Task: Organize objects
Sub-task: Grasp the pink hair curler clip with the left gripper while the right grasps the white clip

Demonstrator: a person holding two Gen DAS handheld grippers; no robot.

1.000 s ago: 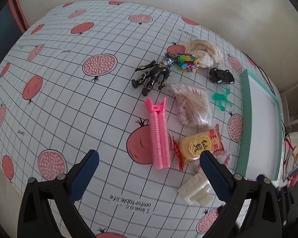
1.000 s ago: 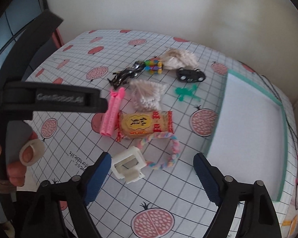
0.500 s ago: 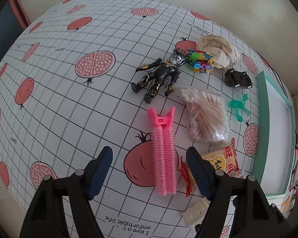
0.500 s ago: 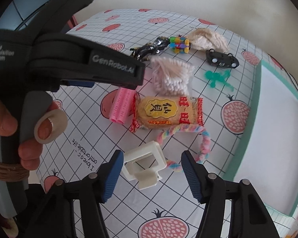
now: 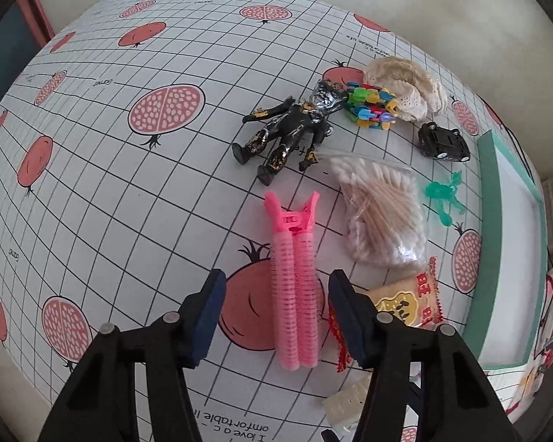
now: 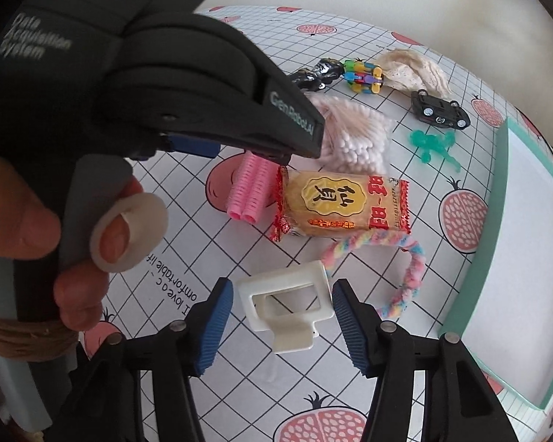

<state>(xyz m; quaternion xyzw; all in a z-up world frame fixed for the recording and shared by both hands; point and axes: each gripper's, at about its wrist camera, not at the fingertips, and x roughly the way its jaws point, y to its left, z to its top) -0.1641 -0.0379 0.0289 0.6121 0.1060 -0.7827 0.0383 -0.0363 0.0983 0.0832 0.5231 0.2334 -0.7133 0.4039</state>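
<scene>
While both claws stand open and hold nothing, the left gripper (image 5: 274, 313) straddles the near end of the pink hair roller (image 5: 295, 294), and the right gripper (image 6: 282, 322) flanks the white clip (image 6: 285, 304). Only the right view shows the pastel cord (image 6: 405, 261) and the whole snack packet (image 6: 343, 204); the left cuts it off. Farther back lie one bag of cotton swabs (image 5: 381, 217), one black figure (image 5: 287, 134) and one toy car (image 5: 442, 141).
</scene>
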